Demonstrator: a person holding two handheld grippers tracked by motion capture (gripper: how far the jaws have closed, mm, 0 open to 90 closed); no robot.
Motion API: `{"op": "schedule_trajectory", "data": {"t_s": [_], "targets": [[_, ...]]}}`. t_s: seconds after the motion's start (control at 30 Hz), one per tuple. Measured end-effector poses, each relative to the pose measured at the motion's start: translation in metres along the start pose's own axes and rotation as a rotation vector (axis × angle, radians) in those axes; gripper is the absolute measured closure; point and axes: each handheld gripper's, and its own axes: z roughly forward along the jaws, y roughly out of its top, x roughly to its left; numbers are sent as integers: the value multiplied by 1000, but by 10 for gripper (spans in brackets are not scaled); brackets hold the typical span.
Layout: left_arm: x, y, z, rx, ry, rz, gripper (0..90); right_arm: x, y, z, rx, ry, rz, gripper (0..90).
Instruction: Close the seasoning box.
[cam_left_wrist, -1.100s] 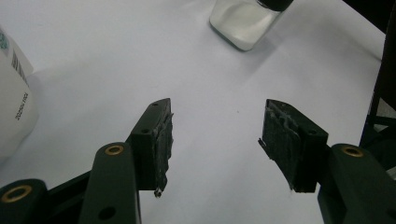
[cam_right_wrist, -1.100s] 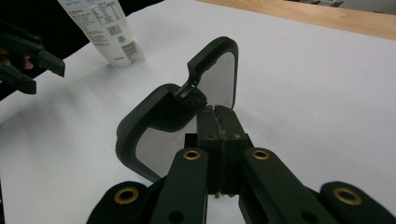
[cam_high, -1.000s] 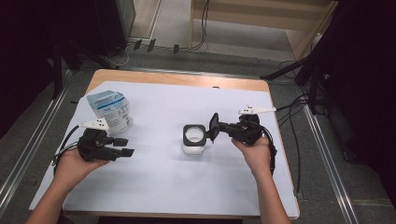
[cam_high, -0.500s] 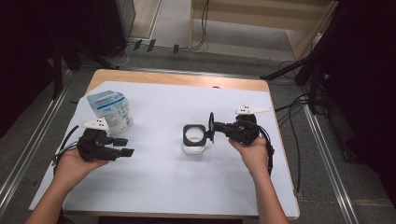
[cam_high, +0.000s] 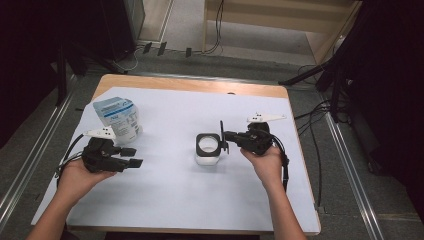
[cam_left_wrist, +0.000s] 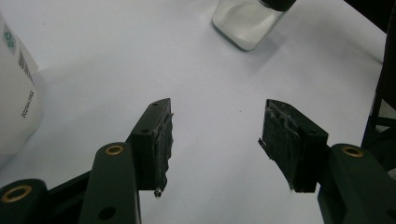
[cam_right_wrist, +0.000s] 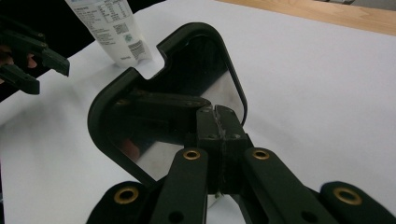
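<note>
1. Two tongs work over a white desk (cam_high: 165, 200), one in each hand.
2. Right tongs (cam_high: 221, 137) have their jaws pressed together on a thin black lid (cam_right_wrist: 154, 98) with a mirror-like inner face, held on edge.
3. That lid stands upright just right of a jar (cam_high: 208, 149), at its rim; whether the two touch I cannot tell.
4. Jar sits near the middle of the desk, open at the top, with a black rim and a clear body (cam_left_wrist: 245, 21) holding something white.
5. Left tongs (cam_high: 133, 157) are spread with nothing between the jaws, held at the near left over bare desk, pointing right toward the jar and well apart from it.
6. One white and blue pouch (cam_high: 119, 117) stands upright at the far left, just beyond the left tongs.
</note>
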Motion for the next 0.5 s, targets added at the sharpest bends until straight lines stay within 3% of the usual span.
{"op": "schedule_trajectory", "data": {"t_s": [0.5], "targets": [[1,0,0,0,5,-3,439,2,-1,17,34,15,-3,900]]}}
